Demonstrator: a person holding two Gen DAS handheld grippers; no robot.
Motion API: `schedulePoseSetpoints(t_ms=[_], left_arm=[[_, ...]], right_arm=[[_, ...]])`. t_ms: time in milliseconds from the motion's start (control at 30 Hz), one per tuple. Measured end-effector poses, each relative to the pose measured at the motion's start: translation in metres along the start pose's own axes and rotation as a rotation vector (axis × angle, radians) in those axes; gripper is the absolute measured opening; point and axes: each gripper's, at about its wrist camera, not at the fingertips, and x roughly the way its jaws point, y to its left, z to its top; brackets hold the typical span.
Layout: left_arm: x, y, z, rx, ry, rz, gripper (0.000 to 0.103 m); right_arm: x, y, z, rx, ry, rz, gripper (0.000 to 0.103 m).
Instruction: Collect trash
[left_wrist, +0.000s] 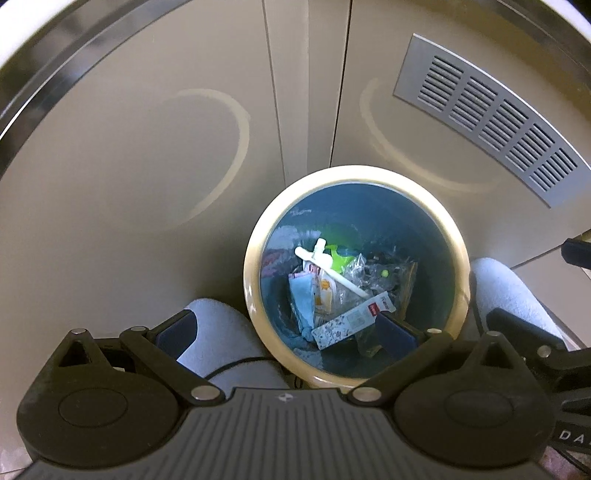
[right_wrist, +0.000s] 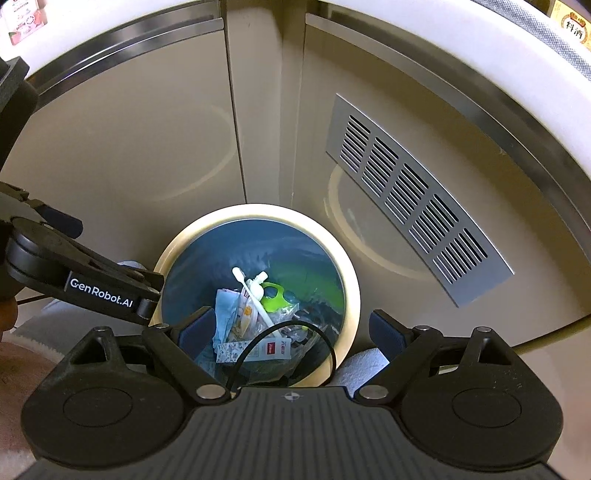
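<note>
Fingers of left gripper (left_wrist: 291, 334) and right gripper (right_wrist: 291, 330) spread wide, holding nothing, above cream-rimmed bin (left_wrist: 258, 236). Inside bin: white plastic tube (left_wrist: 332, 271), green piece (right_wrist: 273, 295), blue cloth (left_wrist: 301, 295), wrappers (left_wrist: 351, 319).

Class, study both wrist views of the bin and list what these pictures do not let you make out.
- Bottom of the trash bin: both views, buried under wrappers and a white stick.
- Print on the white carton: left view, too small; its end is behind the left gripper pad.
- Bin's near rim: right view, behind the right gripper body.
- Bin's outside wall: both views, seen from above only.
</note>
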Motion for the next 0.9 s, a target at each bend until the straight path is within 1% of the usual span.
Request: schedulePoseSetpoints(t_ms=[167, 267, 600, 700, 900], left_arm=[[0.0009, -0.0014, -0.0009, 0.001, 0.009, 0.004, 0.103], [0.0014, -0.0019, -0.0011, 0.004, 0.008, 0.007, 0.103], [-0.0039, -0.0028, -0.0017, 0.017, -0.006, 0.024, 0.103], [-0.0056, -0.0030, -0.0022, 0.021, -0.010, 0.024, 0.103], [-0.0068, -0.0033, -0.0024, 0.025, -0.011, 0.024, 0.103]], right_arm=[[0.0009, 0.0003, -0.0003, 0.005, 0.000, 0.004, 0.091], [0.0012, 0.0000, -0.0003, 0.002, 0.000, 0.007, 0.095], [-0.0019, -0.0012, -0.0031, 0.000, -0.014, 0.011, 0.099], [-0.0028, -0.0014, -0.0036, 0.003, -0.016, 0.016, 0.103], [-0.0007, -0.0021, -0.0033, 0.008, -0.007, 0.011, 0.103]])
